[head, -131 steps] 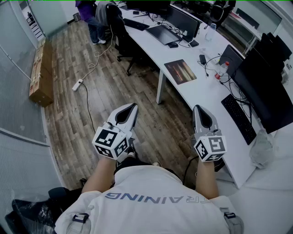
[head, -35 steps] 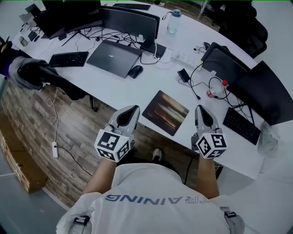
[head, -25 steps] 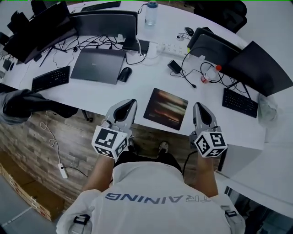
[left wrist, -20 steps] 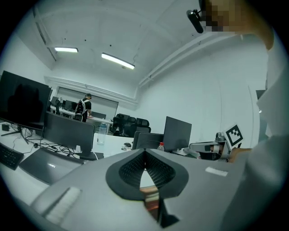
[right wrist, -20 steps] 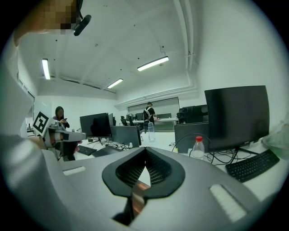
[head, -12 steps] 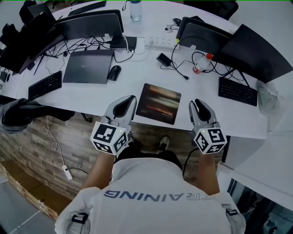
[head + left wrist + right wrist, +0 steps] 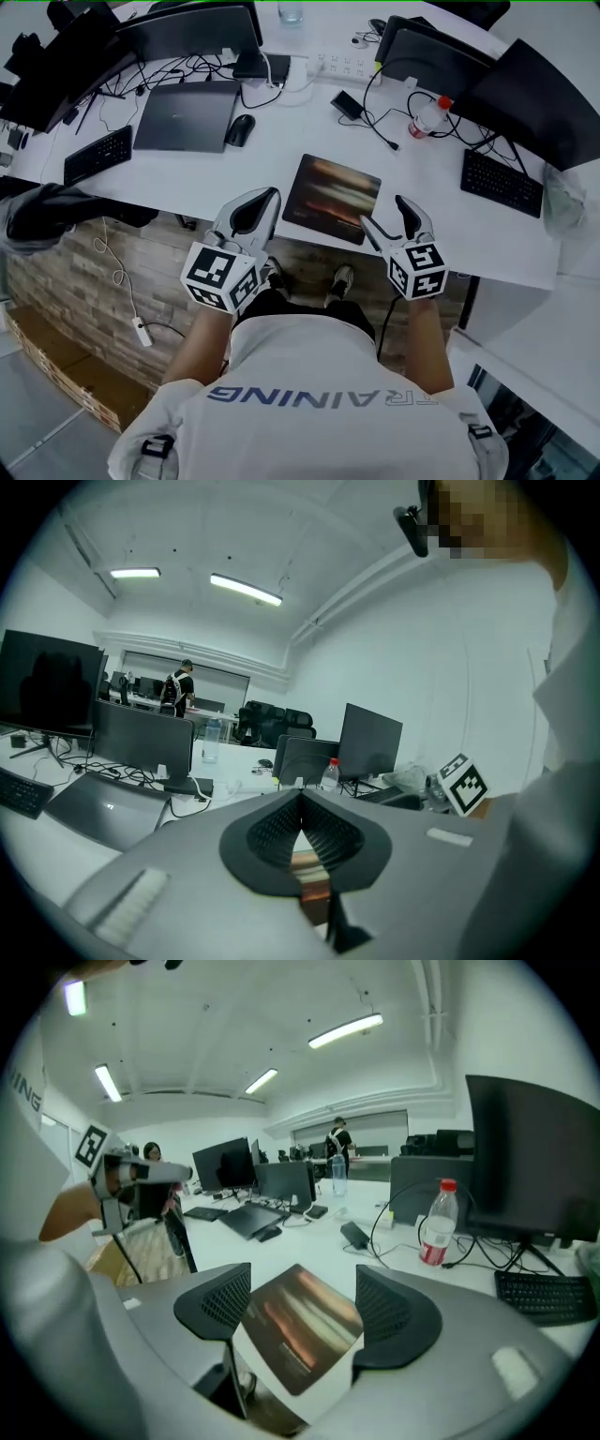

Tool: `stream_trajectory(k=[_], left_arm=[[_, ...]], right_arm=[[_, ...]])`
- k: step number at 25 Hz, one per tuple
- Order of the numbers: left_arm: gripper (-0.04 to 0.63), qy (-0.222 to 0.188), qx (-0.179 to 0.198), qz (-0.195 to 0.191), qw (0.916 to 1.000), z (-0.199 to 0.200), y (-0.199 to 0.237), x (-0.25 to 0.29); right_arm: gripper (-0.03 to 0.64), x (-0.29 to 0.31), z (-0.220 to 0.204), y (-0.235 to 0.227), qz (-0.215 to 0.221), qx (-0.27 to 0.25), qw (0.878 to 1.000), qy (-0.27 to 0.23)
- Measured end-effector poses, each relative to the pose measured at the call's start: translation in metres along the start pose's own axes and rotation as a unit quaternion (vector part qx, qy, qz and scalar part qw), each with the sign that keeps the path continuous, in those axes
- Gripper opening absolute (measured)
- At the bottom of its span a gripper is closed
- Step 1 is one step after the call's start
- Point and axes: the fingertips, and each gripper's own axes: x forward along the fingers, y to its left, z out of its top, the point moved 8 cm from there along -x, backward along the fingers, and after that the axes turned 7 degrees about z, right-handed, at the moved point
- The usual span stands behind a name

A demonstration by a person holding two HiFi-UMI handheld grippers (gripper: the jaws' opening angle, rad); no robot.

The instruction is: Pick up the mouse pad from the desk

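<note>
"Mouse pad, the dark rectangular one with blurred orange streaks: where does it lie?"

"Flat on the white curved surface, close to the near edge and slightly askew to it. The person stands at that edge with a gripper on either side of the pad."

"How is the right one set?"

"The grey right gripper is at the pad's near right corner, angled down toward it. Its jaws have just been opening and stand wide. In the right gripper view that corner shows between the two ribbed black pads, but they do not press on it, and the pad lies flat and unheld."

"And the left?"

"The grey left gripper is just beside the pad's near left corner, over the edge of the surface. Its jaws meet at the tips, with nothing gripped between them. I cannot tell whether it touches the surface."

"What else lies up there?"

"Behind the pad to the left is a closed dark grey laptop, with a black computer mouse just beside its right edge. Behind the pad to the right are a black phone and a clear plastic bottle with a red cap. A black keyboard lies toward the right end, well apart from the pad. Wood-pattern floor shows below the near edge."
</note>
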Motion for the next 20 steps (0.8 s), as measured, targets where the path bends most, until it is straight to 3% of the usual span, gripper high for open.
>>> stream_trajectory(k=[5,12,16,20], left_arm=[[0.0,0.011,-0.006,0.007,0.9999,-0.005,0.003,-0.005],[0.0,0.03,-0.011,0.017,0.9993,-0.013,0.011,-0.008],[0.0,0.037,-0.013,0.022,0.999,-0.016,0.013,-0.009],[0.0,0.042,-0.016,0.02,0.9988,-0.021,0.013,-0.009]], right_arm=[[0.379,0.044,-0.048,0.0,0.013,-0.013,0.994,0.108],[0.371,0.096,-0.116,-0.003,0.02,-0.018,0.975,0.22],[0.354,0.107,-0.142,-0.007,0.018,-0.01,0.967,0.255],[0.301,0.109,-0.149,-0.011,0.01,-0.016,0.967,0.252]])
